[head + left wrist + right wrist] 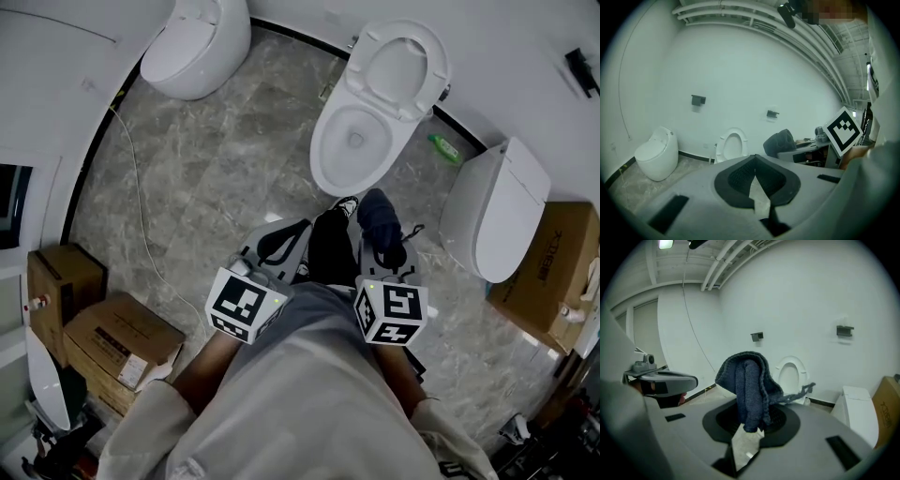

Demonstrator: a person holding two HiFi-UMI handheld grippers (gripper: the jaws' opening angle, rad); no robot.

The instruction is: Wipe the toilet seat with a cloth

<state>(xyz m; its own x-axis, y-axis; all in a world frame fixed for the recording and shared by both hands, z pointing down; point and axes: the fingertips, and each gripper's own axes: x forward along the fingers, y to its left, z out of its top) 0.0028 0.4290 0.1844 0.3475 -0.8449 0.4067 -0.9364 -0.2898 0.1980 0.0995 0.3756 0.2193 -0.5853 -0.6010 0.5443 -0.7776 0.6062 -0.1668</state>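
Since the cloth (pixel 747 380) hangs clear of any porcelain, I'd say the wipe has not begun and the whole seat is left to do. Nearest the body, the left tool (pixel 281 242) has its jaws pressed together at the tips with nothing between them. Just beside it, the right tool (pixel 380 251) is pinching the dark blue knitted cloth by its lower end. The bulk of the cloth stands up above the jaws and a loose strand trails off to the right. Both tools sit over the grey stone floor (pixel 216 169), well apart from the target. The toilet (pixel 325 159) stands at the floor's far edge against the wall, between two closed-lid units. Its bowl is open and the seat (pixel 791 360) looks tipped up. My guess is the approach comes first, then cloth contact on the ring.
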